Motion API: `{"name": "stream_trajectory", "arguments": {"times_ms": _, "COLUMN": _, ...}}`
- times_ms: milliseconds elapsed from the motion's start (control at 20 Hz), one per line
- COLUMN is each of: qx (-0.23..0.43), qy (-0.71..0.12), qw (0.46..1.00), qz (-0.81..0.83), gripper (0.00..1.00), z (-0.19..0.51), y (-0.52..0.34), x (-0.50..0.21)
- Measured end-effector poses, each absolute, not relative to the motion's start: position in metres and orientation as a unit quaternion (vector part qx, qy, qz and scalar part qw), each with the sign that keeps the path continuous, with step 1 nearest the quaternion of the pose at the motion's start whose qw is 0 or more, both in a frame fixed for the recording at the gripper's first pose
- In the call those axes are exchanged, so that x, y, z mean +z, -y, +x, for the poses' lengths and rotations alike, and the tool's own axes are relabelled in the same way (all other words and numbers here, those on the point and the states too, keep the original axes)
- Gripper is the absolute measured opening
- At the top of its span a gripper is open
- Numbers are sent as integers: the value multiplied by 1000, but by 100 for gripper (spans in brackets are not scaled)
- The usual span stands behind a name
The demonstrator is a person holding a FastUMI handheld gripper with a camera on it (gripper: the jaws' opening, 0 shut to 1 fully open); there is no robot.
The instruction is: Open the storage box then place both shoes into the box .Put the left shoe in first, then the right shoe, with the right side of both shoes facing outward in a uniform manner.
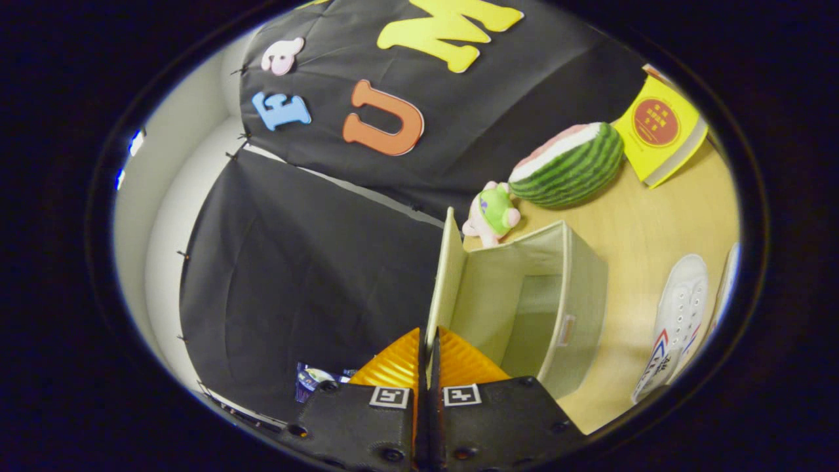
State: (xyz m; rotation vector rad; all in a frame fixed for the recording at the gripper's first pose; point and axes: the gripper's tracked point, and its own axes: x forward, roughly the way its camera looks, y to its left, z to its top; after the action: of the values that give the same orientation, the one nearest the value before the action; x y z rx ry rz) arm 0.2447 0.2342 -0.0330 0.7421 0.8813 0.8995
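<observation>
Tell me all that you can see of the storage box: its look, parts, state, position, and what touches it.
The storage box is a pale beige cube that looks like fabric, with stiff flat walls. It stands on the wooden table, open, and its inside looks empty. Its lid is lifted up on edge, and the hand-held gripper is shut on the lid's edge, both fingers pressing it. A small label sits on one wall. A plush toy is just behind the box; a white shoe lies beside it, apart.
</observation>
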Motion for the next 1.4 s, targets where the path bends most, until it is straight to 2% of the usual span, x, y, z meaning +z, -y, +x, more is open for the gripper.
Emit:
{"name": "stream_trajectory", "arguments": {"times_ms": 400, "qx": 400, "qy": -393, "qw": 768, "qz": 310, "gripper": 7, "z": 243, "y": -294, "x": -1}}
{"name": "stream_trajectory", "arguments": {"times_ms": 950, "qx": 424, "qy": -375, "qw": 733, "qz": 377, "gripper": 12, "z": 247, "y": -389, "x": -1}}
{"name": "stream_trajectory", "arguments": {"times_ms": 1150, "qx": 420, "qy": -361, "qw": 750, "qz": 362, "gripper": 14, "z": 248, "y": -411, "x": -6}}
{"name": "stream_trajectory", "arguments": {"times_ms": 1400, "qx": 426, "qy": -392, "qw": 742, "qz": 338, "gripper": 100, "z": 223, "y": -424, "x": -18}}
